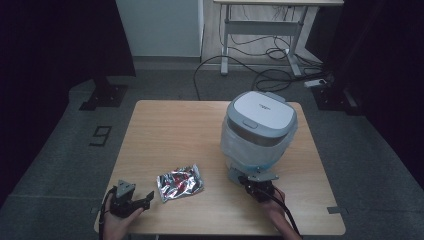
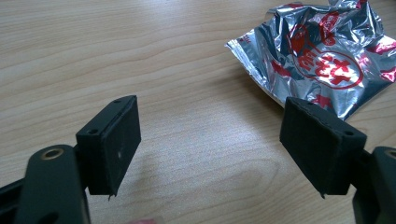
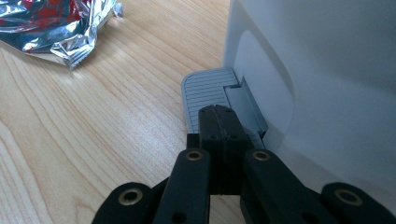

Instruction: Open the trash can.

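Ribbed grey pedal (image 3: pixel 208 91) under my R gripper (image 3: pixel 218 116), jaws pressed together, L gripper (image 2: pixel 210 140) spread, crinkly foil bag (image 2: pixel 322 56) at 1 o'clock, rounded white bin (image 1: pixel 260 127).

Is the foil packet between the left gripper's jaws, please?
No, the left gripper is open over bare table; the packet lies beyond.

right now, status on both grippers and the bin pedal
Right gripper shut, jaws over the bin's pedal. Left gripper open, bare, beside foil wrapper. Bin lid down. Nothing in the way.
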A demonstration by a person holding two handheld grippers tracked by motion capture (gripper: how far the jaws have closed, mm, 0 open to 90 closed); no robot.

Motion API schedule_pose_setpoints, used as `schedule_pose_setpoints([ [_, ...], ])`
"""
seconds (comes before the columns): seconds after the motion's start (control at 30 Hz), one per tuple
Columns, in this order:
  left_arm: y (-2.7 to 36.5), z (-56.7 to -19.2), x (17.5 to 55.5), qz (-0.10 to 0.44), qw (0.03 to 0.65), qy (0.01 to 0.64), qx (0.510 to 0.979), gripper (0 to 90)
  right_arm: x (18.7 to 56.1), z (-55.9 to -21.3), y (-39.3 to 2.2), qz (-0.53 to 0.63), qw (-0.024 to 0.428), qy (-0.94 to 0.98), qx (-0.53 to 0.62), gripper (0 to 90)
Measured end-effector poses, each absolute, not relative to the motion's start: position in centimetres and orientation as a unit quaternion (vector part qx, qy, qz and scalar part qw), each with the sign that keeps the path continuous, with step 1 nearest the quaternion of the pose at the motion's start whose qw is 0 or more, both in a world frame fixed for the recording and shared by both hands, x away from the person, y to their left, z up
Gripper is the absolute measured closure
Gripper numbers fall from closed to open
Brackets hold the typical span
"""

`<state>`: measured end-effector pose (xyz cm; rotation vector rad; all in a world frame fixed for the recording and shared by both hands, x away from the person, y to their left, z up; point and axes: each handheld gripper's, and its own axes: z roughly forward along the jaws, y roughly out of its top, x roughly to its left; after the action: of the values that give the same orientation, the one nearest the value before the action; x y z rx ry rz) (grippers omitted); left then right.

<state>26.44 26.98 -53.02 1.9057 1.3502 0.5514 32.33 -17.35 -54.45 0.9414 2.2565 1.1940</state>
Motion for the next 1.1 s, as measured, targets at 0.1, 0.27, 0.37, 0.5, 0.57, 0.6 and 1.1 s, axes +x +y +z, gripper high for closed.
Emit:
schedule_pose_setpoints([
  [0.1,26.97,-53.00,26.44,0.214,0.362,0.524,0.741,20.8,32.34,-54.66,-17.37,0.430,0.207,0.811,0.340,90.0],
  [0.27,26.98,-53.01,26.45,0.214,0.362,0.524,0.741,20.8,32.51,-55.02,-17.33,0.425,0.200,0.814,0.343,90.0],
  [0.37,27.03,-53.01,26.44,0.215,0.362,0.524,0.740,20.9,32.55,-55.03,-17.36,0.425,0.196,0.813,0.346,90.0],
  [0.5,27.07,-53.02,26.42,0.215,0.362,0.525,0.740,20.8,32.65,-55.04,-17.45,0.428,0.190,0.812,0.349,90.0],
  [0.57,27.08,-53.00,26.41,0.215,0.363,0.525,0.740,20.9,32.67,-55.04,-17.47,0.428,0.189,0.812,0.349,90.0],
  [0.6,27.08,-53.00,26.42,0.215,0.363,0.525,0.740,20.9,32.70,-55.04,-17.50,0.429,0.188,0.812,0.349,90.0],
  [1.1,27.17,-52.91,26.35,0.216,0.364,0.526,0.738,20.8,32.73,-55.03,-17.53,0.429,0.187,0.812,0.348,90.0],
])
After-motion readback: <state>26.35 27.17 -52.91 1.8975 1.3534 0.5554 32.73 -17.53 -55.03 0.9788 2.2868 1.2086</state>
